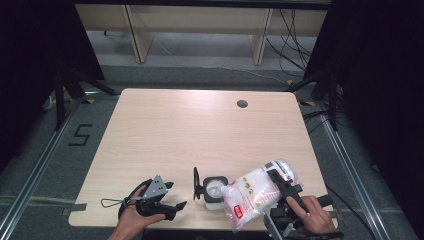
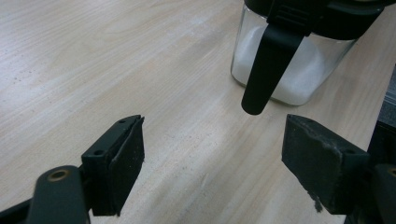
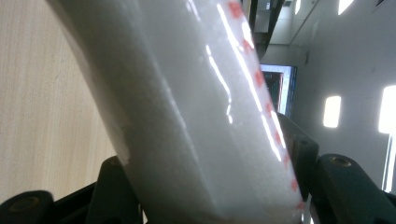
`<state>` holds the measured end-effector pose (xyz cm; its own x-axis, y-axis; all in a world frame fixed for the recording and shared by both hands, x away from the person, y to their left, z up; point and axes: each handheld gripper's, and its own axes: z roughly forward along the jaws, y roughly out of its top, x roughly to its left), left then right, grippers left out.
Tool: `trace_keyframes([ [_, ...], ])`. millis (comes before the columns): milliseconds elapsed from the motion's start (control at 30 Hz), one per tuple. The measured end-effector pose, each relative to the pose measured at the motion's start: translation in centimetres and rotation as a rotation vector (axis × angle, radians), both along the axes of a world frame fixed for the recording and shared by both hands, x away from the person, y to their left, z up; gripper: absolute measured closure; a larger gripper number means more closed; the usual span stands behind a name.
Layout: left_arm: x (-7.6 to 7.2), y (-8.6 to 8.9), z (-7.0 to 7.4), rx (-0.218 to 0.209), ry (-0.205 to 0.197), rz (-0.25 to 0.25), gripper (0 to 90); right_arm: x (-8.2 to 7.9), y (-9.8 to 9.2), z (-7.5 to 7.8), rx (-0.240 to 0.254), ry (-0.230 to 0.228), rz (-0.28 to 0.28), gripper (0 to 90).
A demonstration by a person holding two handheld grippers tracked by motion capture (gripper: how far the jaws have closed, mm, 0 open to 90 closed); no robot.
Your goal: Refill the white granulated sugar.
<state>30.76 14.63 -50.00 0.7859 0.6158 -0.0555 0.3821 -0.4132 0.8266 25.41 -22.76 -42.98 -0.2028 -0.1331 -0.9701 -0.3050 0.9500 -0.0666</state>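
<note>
White granules fill a clear plastic bag (image 1: 255, 194), tilted with its mouth over the open glass jar (image 1: 214, 190) at the near edge of the worktop (image 1: 200, 130). Right gripper (image 1: 280, 186) jaws clamp the bag. Left gripper (image 1: 159, 200), jaws apart and empty, rests beside the jar.

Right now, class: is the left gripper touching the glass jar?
Apart. In the left gripper view, bare table lies between the open left gripper and the glass jar; the high view shows the same gap.
</note>
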Motion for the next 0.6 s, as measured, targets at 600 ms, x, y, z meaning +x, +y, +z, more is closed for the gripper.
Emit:
trace_keyframes([
  [600, -0.03, 0.03, -0.02, 0.002, -0.003, -0.003, 20.5, -0.21, -0.15, -0.2, 0.044, 0.024, -0.014, 47.2],
])
